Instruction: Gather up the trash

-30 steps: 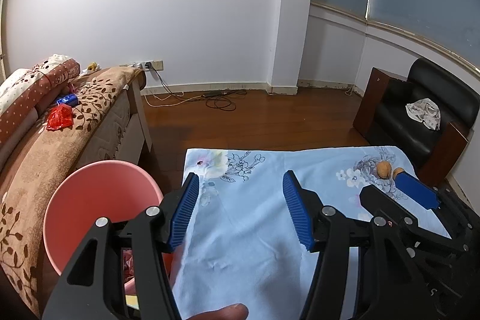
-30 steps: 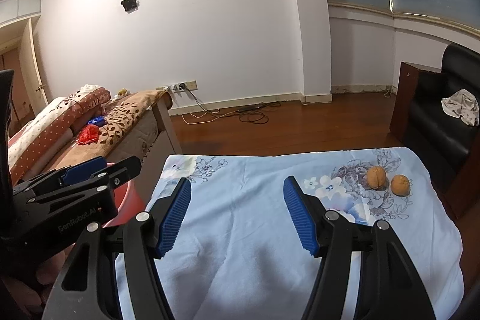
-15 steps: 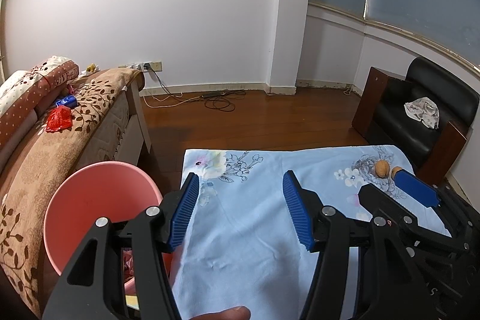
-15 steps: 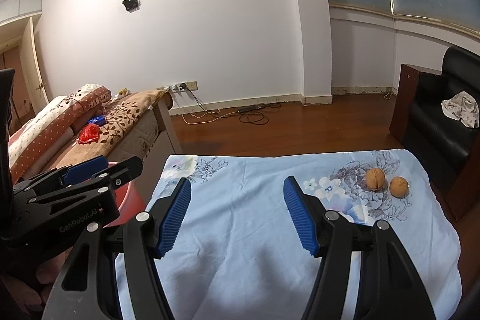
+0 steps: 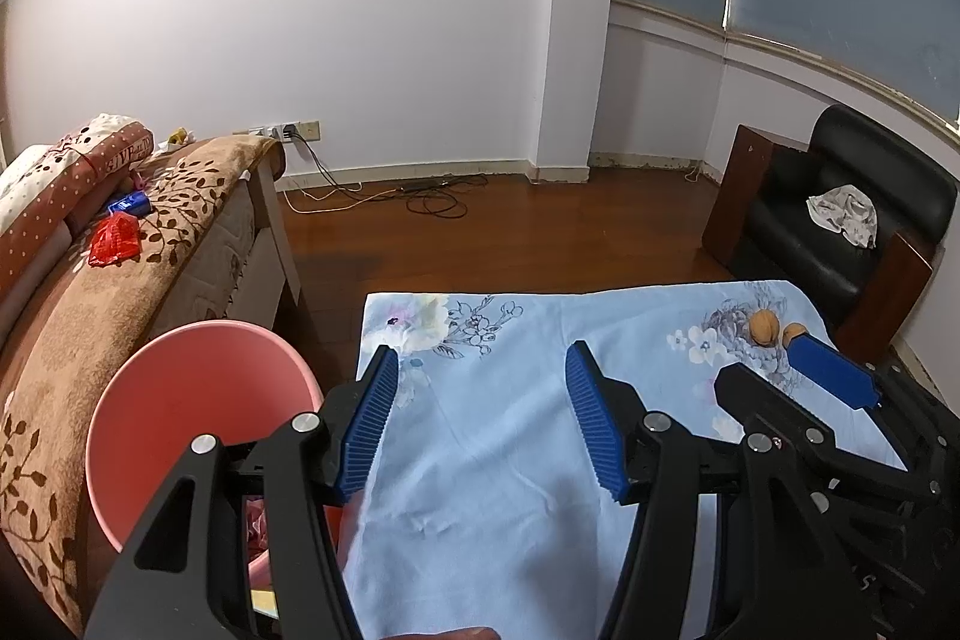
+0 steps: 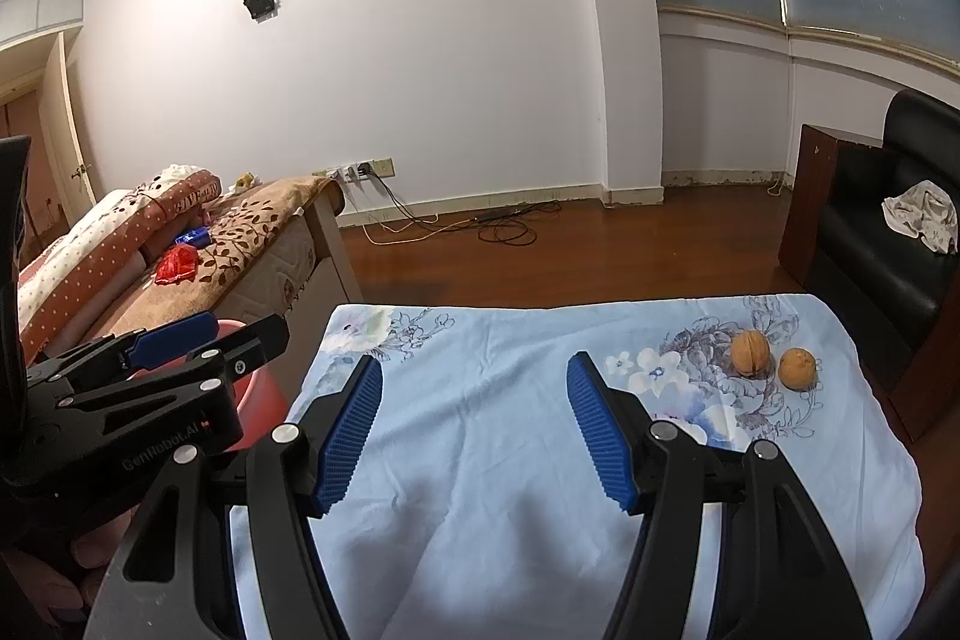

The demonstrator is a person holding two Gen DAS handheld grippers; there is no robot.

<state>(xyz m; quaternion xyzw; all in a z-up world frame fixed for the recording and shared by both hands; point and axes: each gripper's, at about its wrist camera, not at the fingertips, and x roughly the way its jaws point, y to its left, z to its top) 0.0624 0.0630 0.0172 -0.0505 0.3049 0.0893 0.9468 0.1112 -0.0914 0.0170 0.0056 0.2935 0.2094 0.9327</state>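
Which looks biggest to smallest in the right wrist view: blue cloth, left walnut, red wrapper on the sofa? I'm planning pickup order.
1. blue cloth, by far the largest.
2. red wrapper and left walnut look about alike; the wrapper lies farther away, so their ranking is unsure.

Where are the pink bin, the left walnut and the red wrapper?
pink bin (image 5: 180,400), left wrist view, inner wall.
left walnut (image 6: 750,352), right wrist view, shell middle.
red wrapper (image 5: 115,239), left wrist view, centre.
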